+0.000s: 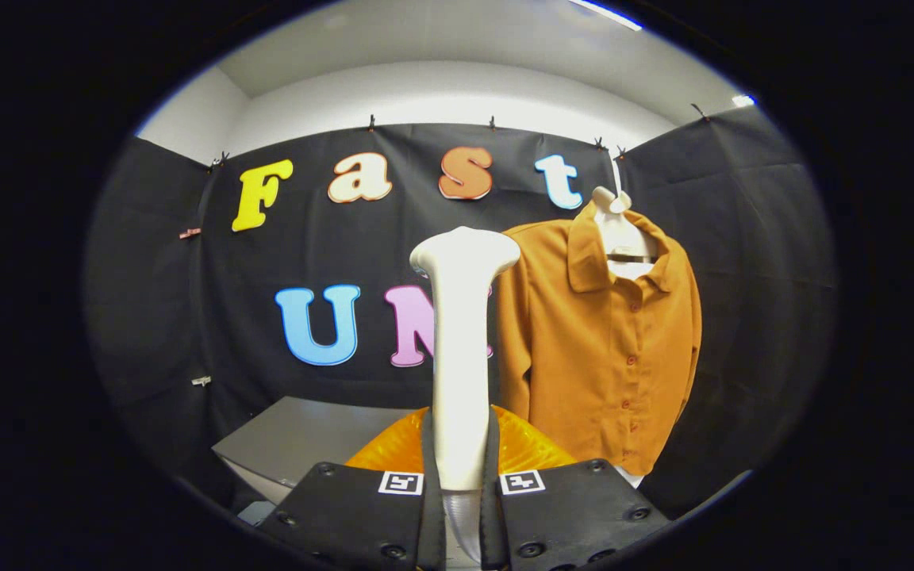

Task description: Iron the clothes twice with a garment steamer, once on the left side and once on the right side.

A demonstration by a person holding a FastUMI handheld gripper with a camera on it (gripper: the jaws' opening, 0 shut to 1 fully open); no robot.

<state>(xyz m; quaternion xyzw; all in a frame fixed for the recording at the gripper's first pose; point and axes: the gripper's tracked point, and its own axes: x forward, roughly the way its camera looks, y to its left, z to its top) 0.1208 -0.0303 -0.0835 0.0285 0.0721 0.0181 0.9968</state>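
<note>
Upright, the white steamer (461, 349) sits pinched in the claw (462, 484) — orange buttoned shirt (600, 341) hanging beyond.

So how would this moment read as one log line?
gripper: shut on steamer | steamer: upright, head up | shirt: hanging beyond, not touched | ironing: not begun

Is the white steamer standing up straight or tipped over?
Upright. The steamer rises straight between the hand-held gripper's fingers, which press its handle on both sides, head on top, beside the orange shirt.
</note>
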